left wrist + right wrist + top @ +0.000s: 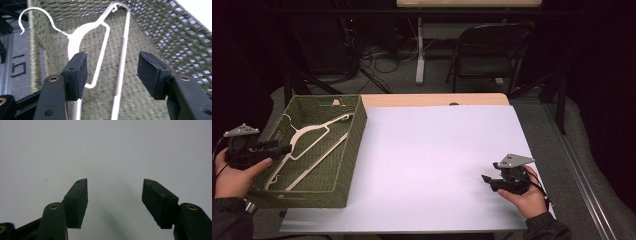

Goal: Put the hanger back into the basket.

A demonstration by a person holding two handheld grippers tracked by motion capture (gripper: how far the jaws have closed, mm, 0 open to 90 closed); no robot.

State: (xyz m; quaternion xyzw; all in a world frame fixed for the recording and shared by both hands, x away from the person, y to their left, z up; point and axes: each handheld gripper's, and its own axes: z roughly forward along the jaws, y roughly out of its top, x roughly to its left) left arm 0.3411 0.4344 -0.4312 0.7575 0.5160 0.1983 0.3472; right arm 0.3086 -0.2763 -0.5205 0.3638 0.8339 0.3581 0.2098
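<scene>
A green woven basket (353, 145) stands on the left part of the white table, and a white clothes hanger (310, 145) lies slanted inside it. My left gripper (286, 148) hovers at the basket's left rim, open, its jaws pointing in over the hanger. In the left gripper view the hanger (101, 46) runs up between the open jaws of my left gripper (112, 72), its hook curling over the basket's wall (37, 60). My right gripper (484, 178) rests low at the table's right front, open over bare white surface. Its jaws hold nothing in the right gripper view (115, 197).
The white table top (437, 160) stretches between the basket and the right hand. A strip of wooden board (437, 99) shows at its far edge. Beyond stand a black folding chair (489, 52), a table leg and cables on the floor.
</scene>
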